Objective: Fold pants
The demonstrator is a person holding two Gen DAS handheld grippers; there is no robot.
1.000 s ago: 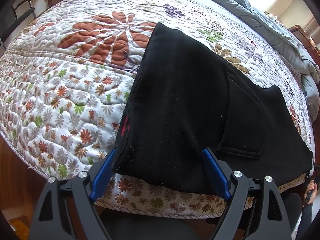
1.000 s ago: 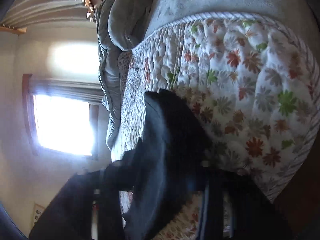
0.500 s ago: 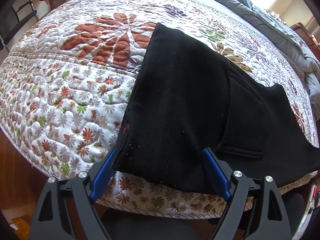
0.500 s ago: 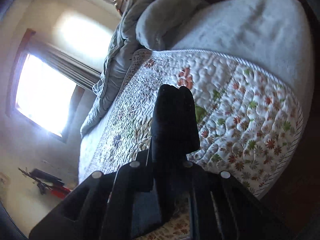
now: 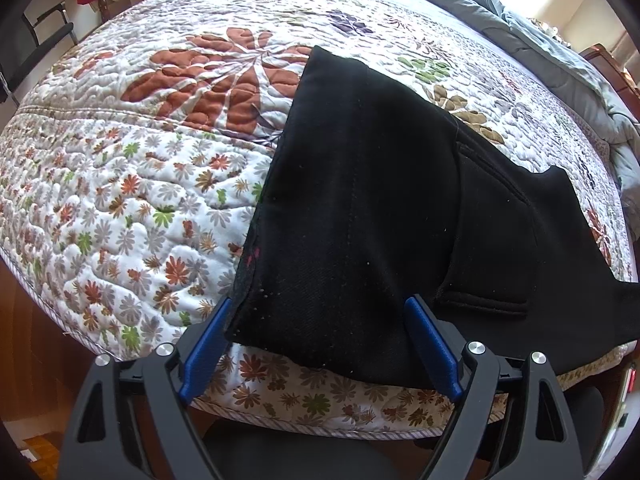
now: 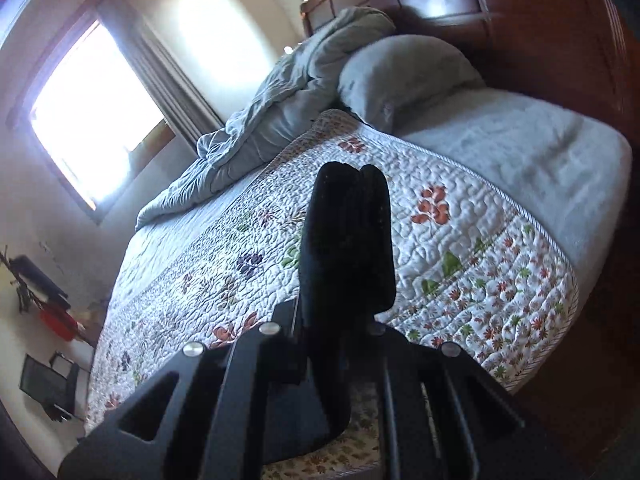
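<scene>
Black pants [image 5: 400, 208] lie across the floral quilt [image 5: 140, 200] at the bed's near edge, a back pocket facing up. My left gripper [image 5: 318, 344] is open, its blue fingers [image 5: 204, 340] straddling the pants' near corner without pinching it. My right gripper [image 6: 340, 320] is shut on a bunched fold of the pants [image 6: 344, 248], held up above the quilt [image 6: 460, 248]. Its fingertips are hidden by the cloth.
A rumpled grey duvet [image 6: 272, 120] and a pillow [image 6: 404, 76] lie at the head of the bed by the wooden headboard [image 6: 520, 20]. A window [image 6: 88, 108] is beyond. The bed edge [image 5: 300, 428] runs just under my left gripper.
My right gripper has rolled and swung with the pants in it, so the bed now shows nearly level. My left gripper has barely moved and stays open.
</scene>
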